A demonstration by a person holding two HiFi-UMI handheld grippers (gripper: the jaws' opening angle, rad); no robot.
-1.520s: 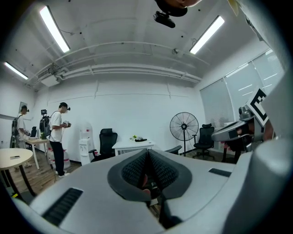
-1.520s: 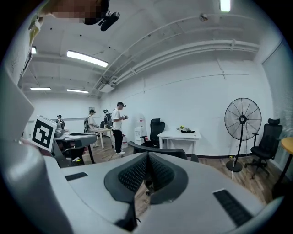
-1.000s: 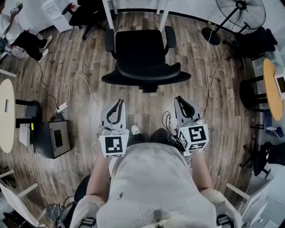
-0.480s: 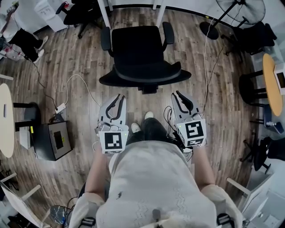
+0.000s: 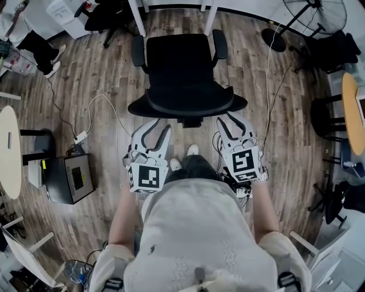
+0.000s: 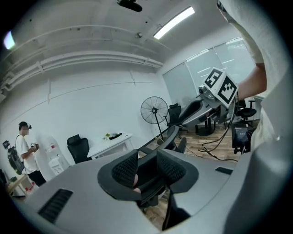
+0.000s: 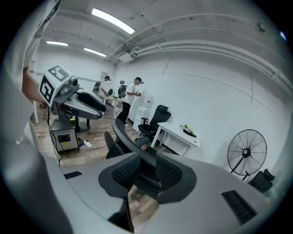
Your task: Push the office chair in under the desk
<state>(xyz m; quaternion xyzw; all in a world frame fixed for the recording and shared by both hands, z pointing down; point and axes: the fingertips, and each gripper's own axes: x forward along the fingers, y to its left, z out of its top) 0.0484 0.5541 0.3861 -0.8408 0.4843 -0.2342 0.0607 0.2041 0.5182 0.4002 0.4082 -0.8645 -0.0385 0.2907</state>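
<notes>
Closing in: left gripper [image 5: 158, 129] and right gripper [image 5: 231, 120] are nearer the office chair [image 5: 182, 63] backrest than a second ago.
Left fingers: apart, just been opening, clamping nothing; backrest rim seen through the gap.
Right fingers: apart, just been opening, also empty.
Chair: just ahead of both grippers, seat facing the white surface [image 7: 179, 131].
Floor: wood planks [image 5: 85, 91] with a trailing cable.
Room: standing fan [image 5: 316, 8], black box [image 5: 68, 178], a person [image 7: 132, 98] by the far wall.
</notes>
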